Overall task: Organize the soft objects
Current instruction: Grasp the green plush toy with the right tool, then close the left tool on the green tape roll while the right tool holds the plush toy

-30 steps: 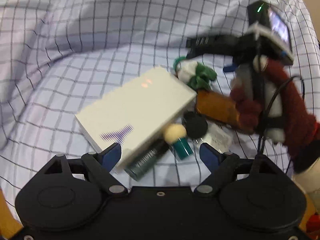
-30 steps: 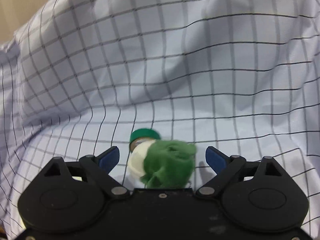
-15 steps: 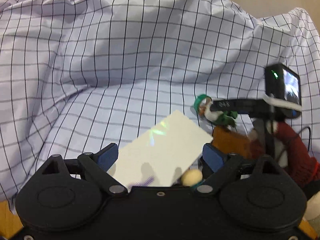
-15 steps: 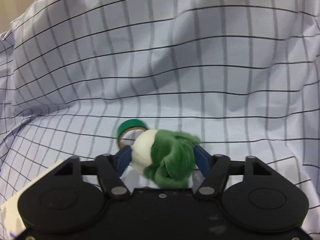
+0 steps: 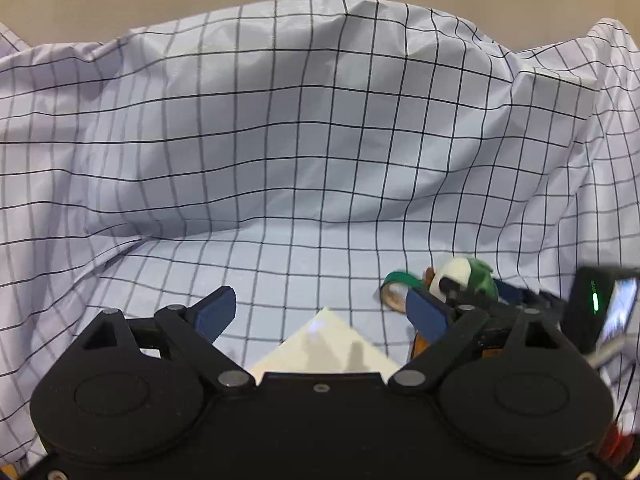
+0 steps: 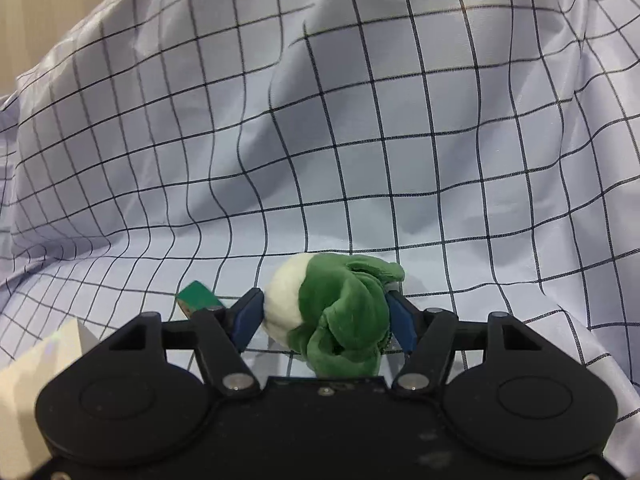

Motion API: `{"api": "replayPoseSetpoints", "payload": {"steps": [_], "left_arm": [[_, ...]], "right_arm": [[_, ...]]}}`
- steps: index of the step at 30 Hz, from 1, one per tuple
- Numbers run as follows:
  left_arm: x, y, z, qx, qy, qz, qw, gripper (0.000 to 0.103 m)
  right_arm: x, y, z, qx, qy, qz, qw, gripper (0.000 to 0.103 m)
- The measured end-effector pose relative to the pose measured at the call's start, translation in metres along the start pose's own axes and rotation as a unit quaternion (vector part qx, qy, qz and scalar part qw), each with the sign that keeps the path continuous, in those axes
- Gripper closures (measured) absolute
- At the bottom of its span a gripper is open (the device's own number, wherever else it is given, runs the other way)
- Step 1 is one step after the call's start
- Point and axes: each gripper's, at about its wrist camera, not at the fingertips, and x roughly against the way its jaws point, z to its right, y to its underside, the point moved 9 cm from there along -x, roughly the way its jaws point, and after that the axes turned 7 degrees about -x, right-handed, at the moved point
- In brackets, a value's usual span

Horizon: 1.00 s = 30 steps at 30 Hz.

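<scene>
The right hand-held gripper is closed on a green-and-white plush, one blue pad against its white end and the other against its green side. The squeeze looks light, enough to carry a soft thing without crushing it, and the jaws stand partly apart because the plush fills them. It hangs just above the checked cloth, beside a roll of green tape.

The left hand-held gripper stands wide with nothing between its pads, only a corner of the white box below, probably free for the next pick.

The left view alone shows the right tool from outside, gripping the plush, with a brown item partly hidden beneath.
</scene>
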Motion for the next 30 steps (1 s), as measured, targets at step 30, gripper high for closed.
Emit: {"api": "replayPoseSetpoints", "payload": {"steps": [30], "left_arm": [[-0.114,-0.02,0.038,0.05,-0.023,-0.136,0.9893,0.014]], "right_arm": [[0.014,0.01,0.014,-0.043,-0.037,0.048,0.997,0.036]]}}
